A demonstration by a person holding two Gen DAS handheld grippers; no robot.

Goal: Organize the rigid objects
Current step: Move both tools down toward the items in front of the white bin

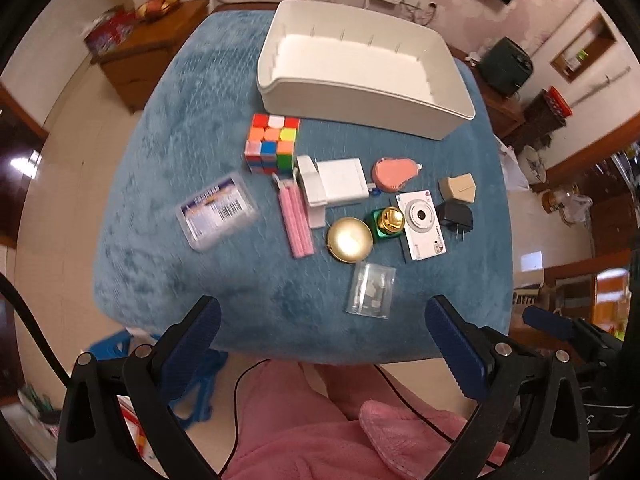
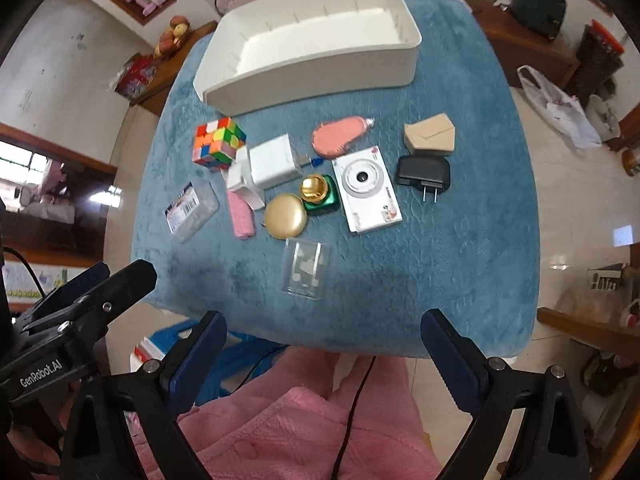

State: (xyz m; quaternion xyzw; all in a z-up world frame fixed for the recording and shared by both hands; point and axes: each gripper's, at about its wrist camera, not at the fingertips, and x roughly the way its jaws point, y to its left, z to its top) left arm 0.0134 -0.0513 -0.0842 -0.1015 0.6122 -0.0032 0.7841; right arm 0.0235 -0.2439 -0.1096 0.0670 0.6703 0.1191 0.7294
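Before the bin: your loose things lie on the blue worktop (image 1: 168, 160), none inside the white bin (image 1: 362, 92).
Tools: left tool (image 1: 320, 344) and right tool (image 2: 322, 354), both spread wide, holding nothing.
Start: take the puzzle cube (image 1: 271, 143) just beside the bin; square your fingers on flat faces.
Care: lift clear of the charger (image 1: 340, 180).

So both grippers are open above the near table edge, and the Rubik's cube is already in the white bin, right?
Not quite. The Rubik's cube is not in the white bin; it sits on the blue cloth just in front of it, as the left wrist view shows. Both the left gripper and right gripper are indeed open.
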